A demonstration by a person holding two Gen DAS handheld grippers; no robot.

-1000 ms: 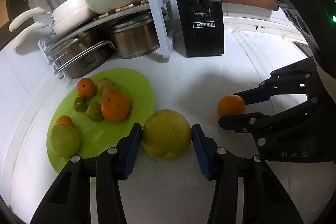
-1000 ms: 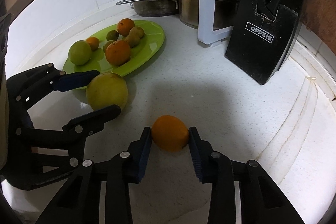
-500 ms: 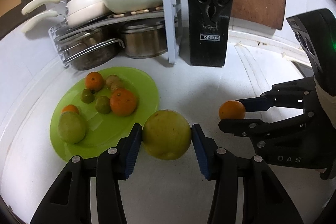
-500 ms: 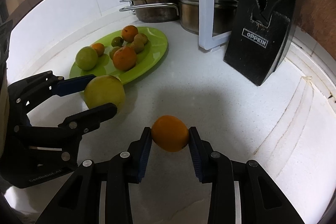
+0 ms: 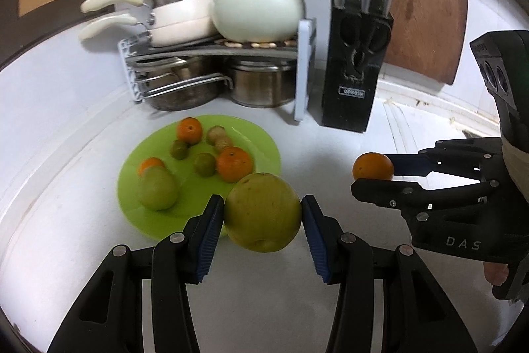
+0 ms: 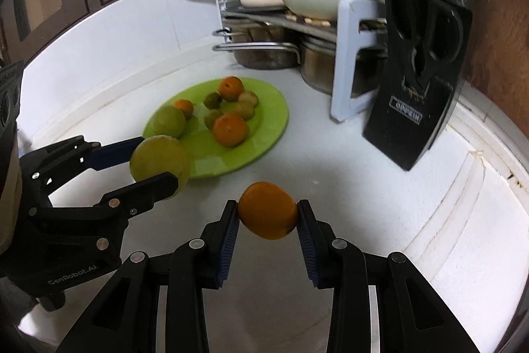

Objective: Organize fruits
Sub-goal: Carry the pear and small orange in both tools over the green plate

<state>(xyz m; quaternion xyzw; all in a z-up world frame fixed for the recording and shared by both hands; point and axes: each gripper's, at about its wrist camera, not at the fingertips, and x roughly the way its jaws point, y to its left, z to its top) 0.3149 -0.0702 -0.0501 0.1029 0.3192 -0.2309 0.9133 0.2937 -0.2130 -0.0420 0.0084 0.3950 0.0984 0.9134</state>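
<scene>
My left gripper [image 5: 263, 217] is shut on a large yellow-green fruit [image 5: 263, 217] and holds it above the white counter, just at the near edge of the green plate [image 5: 264, 141]. My right gripper [image 6: 267, 214] is shut on an orange [image 6: 267, 210], lifted off the counter to the right of the plate [image 6: 271, 128]. The plate holds several small oranges, small green fruits and a green apple [image 5: 158, 190]. The right gripper with its orange [image 5: 373, 167] shows in the left wrist view; the left gripper with its fruit [image 6: 160, 159] shows in the right wrist view.
A metal rack [image 5: 211, 50] with steel pots, white pans and a white ceramic pot [image 5: 258, 9] stands behind the plate. A black knife block [image 5: 355, 68] stands to its right, with a wooden board [image 5: 426, 9] against the wall.
Both grippers have risen from the counter, each lifting its fruit. The plate and rack now look farther away and lower in both views.
</scene>
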